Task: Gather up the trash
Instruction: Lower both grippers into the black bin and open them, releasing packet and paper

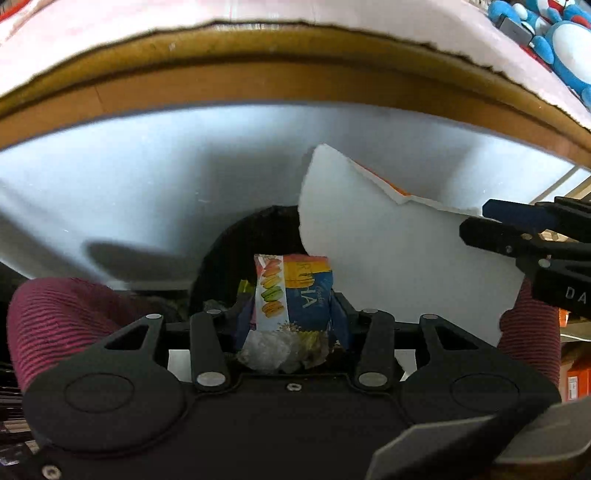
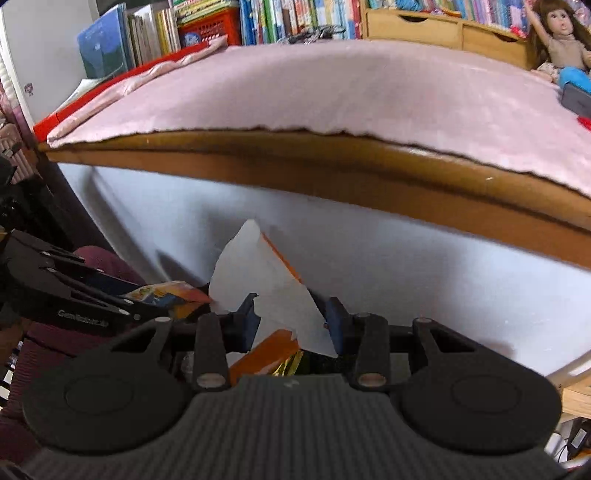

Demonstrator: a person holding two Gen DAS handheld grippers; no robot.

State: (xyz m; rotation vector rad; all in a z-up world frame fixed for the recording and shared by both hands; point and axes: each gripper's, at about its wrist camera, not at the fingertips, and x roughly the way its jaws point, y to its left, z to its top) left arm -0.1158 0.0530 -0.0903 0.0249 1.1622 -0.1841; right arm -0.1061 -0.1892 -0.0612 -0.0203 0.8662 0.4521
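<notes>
In the left wrist view my left gripper (image 1: 291,315) is shut on a crumpled blue and orange macaron cookie wrapper (image 1: 306,291), which hangs over the dark mouth of a bin (image 1: 236,251). At the right of that view my right gripper (image 1: 476,221) holds a large white sheet of packaging (image 1: 388,258) with an orange inner face. The right wrist view shows the same sheet (image 2: 269,291) standing upright, with the blue pads of my right gripper (image 2: 291,321) shut on it. My left gripper (image 2: 140,299) with the wrapper (image 2: 166,295) sits close at the left.
Just ahead runs a wooden table edge (image 2: 332,155) under a pink cloth (image 2: 332,85), with a white panel (image 2: 406,266) below it. A person's maroon ribbed clothing (image 1: 55,317) flanks the bin. Books (image 2: 155,33), a doll (image 2: 561,37) and blue plush toys (image 1: 554,33) line the far side.
</notes>
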